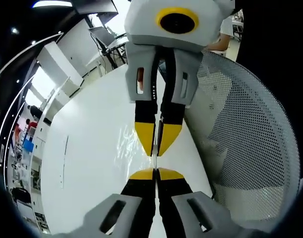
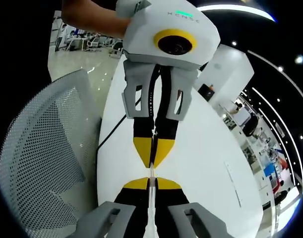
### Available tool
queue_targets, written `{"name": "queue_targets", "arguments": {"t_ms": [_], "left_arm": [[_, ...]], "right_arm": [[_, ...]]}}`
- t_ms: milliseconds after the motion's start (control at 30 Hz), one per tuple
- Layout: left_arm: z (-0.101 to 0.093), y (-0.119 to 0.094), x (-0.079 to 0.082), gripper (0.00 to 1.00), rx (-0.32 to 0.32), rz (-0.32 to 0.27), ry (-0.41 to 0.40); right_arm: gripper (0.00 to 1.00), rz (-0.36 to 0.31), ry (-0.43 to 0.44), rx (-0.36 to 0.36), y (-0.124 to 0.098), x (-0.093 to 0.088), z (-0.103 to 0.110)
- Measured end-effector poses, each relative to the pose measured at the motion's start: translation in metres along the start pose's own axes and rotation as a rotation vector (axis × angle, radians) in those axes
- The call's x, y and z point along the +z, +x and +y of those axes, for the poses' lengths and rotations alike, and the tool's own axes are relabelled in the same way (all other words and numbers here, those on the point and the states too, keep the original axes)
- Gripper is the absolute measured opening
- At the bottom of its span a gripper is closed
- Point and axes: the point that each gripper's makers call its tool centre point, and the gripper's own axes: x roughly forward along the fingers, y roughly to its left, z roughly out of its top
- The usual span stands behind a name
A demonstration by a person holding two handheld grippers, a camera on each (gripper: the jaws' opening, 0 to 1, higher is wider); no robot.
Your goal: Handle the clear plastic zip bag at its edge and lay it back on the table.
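The left tongs (image 1: 155, 173) rise from the bottom of the left gripper view with their yellow-tipped jaws pressed together on the edge of the clear plastic zip bag (image 1: 134, 144). Facing them tip to tip, the right tongs (image 1: 157, 148) reach in from the top of that view, also closed on the same edge. In the right gripper view the right tongs (image 2: 151, 184) pinch a thin, pale strip of the bag (image 2: 151, 172), with the left tongs (image 2: 152, 159) opposite, jaws shut.

The bag is held between the two pairs of tongs just above the white counter (image 1: 87, 163). Its crinkled, glossy film spreads to the left of the jaws in the left gripper view, with the gripped edge running along the line from one pair of tongs to the other.

A forearm (image 2: 94, 21) reaches in behind the left tongs' body. A grey mesh chair back (image 1: 250, 134) stands beside the counter.
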Motion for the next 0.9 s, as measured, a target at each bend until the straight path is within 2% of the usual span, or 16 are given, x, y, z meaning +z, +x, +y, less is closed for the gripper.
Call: {"name": "queue_targets", "arguments": {"t_ms": [900], "left_arm": [[0.0063, -0.0047, 0.0012, 0.00, 0.016, -0.007, 0.002]], "right_arm": [[0.00, -0.003, 0.021, -0.023, -0.0060, -0.0030, -0.0061]]}}
